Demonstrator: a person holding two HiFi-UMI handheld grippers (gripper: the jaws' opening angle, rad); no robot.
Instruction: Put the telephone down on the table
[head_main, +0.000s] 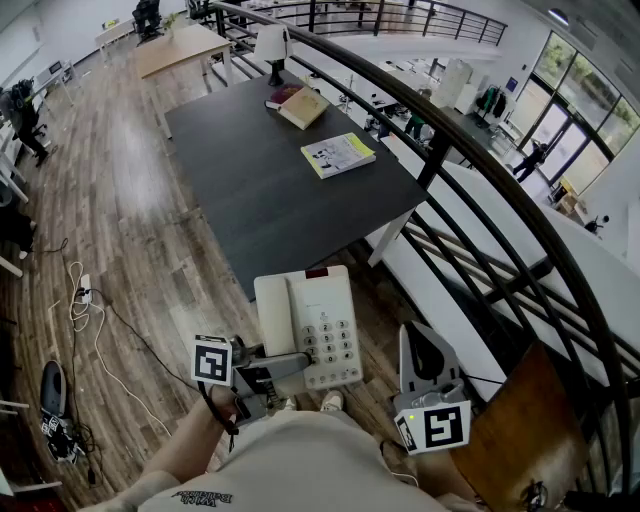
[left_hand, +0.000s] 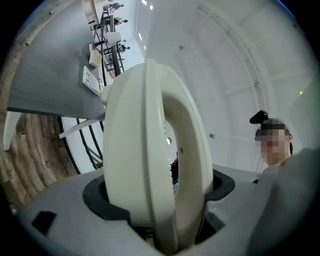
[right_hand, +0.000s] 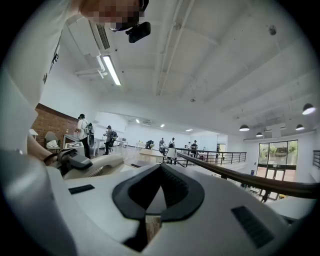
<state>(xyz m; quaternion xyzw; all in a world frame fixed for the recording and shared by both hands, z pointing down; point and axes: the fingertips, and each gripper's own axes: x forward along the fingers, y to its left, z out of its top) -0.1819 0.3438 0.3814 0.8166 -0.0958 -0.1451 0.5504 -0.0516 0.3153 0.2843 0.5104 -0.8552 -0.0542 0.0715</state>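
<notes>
Here, the dark table (head_main: 260, 190) lies ahead, and the telephone (head_main: 310, 320) hangs just short of its near edge, over the floor, not yet set down. We judge it a stiff, light, smooth plastic shell whose handset could slip off if tilted, so the hold belongs on the body's rim. Our left gripper (head_main: 290, 362) is clamped there, on the rim farthest from the table. Our right gripper (head_main: 418, 340), off the table's near corner, has its jaws together on nothing. A booklet (head_main: 338, 155) lies mid-table; no container shows.
</notes>
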